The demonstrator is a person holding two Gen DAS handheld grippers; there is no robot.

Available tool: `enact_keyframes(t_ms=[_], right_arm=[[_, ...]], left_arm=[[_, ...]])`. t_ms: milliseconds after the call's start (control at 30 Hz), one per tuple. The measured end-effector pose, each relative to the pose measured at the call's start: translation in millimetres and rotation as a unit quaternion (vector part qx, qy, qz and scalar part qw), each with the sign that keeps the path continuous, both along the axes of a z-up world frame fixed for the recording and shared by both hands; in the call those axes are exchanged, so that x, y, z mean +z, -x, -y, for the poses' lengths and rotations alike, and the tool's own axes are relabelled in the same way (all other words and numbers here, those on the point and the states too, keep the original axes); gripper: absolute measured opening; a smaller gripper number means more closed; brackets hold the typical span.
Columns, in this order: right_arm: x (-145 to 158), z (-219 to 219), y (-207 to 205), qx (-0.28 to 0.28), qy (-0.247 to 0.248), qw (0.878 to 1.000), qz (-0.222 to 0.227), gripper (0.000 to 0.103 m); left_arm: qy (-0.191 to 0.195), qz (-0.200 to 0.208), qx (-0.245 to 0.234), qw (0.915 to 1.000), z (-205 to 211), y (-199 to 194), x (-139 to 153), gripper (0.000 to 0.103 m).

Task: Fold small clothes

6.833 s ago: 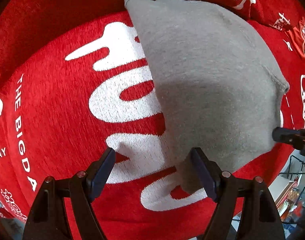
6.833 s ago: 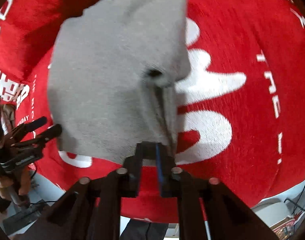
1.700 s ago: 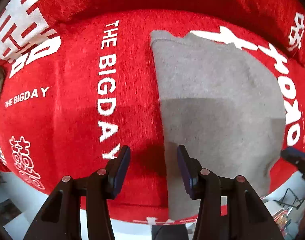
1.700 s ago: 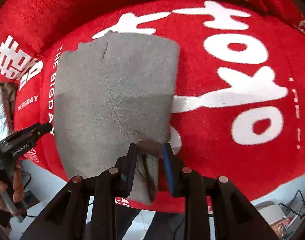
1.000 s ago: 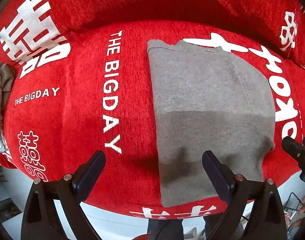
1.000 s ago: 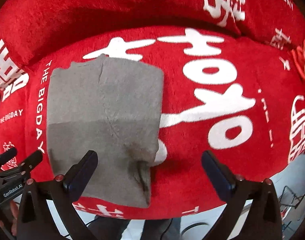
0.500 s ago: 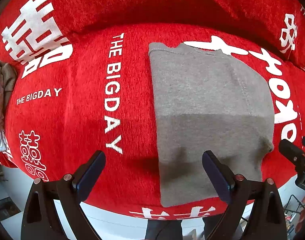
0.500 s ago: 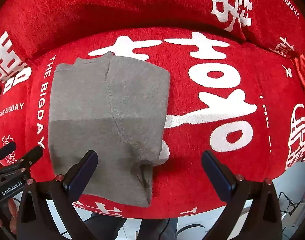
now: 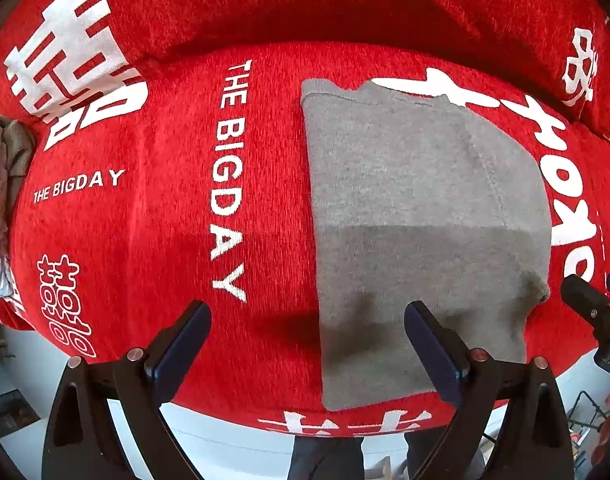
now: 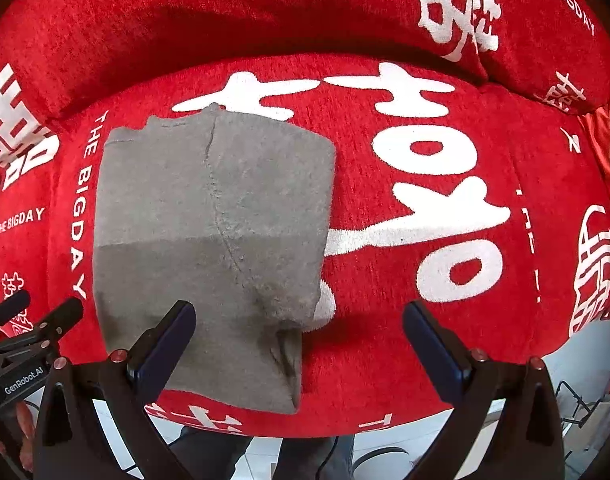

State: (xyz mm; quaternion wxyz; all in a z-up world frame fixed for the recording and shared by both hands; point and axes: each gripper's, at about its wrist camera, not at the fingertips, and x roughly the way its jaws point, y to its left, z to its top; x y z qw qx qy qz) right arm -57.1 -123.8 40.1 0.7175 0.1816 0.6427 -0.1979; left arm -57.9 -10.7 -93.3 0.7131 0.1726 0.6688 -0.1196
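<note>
Red fabric with big white lettering fills both views, a plush cover (image 9: 153, 216) draped over what looks like a sofa seat, with "THE BIGDAY" printed beside the action. On it lies the grey garment (image 9: 417, 216), folded into a neat rectangle, flat on the seat and running down to the front edge, a seam line crossing its top layer and a small pucker near its lower right corner. Both tools hang just above it, touching nothing. Left hand-held gripper (image 9: 305, 344): jaws spread wide, over the garment's left edge. Right hand-held gripper (image 10: 299, 344): jaws equally wide, over the garment's lower right corner.
</note>
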Motion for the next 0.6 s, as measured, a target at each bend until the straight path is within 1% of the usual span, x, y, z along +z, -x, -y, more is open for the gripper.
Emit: enact_keyframes(t_ms=[267, 400, 600], right_arm=[[0.1, 1.2, -3.0, 0.006, 0.0, 1.0, -0.004, 0.103], [-0.6, 0.7, -3.5, 0.007, 0.0, 1.0, -0.006, 0.103], [-0.3, 0.2, -4.2, 0.01, 0.002, 1.0, -0.007, 0.103]], left_arm=[[0.0, 0.0, -0.001, 1.0, 0.4, 0.8, 0.0, 0.098], [-0.008, 0.007, 0.0, 0.9999, 0.7, 1.7, 0.2, 0.098], [-0.006, 0.002, 0.001, 1.0, -0.8, 0.4, -1.6, 0.098]])
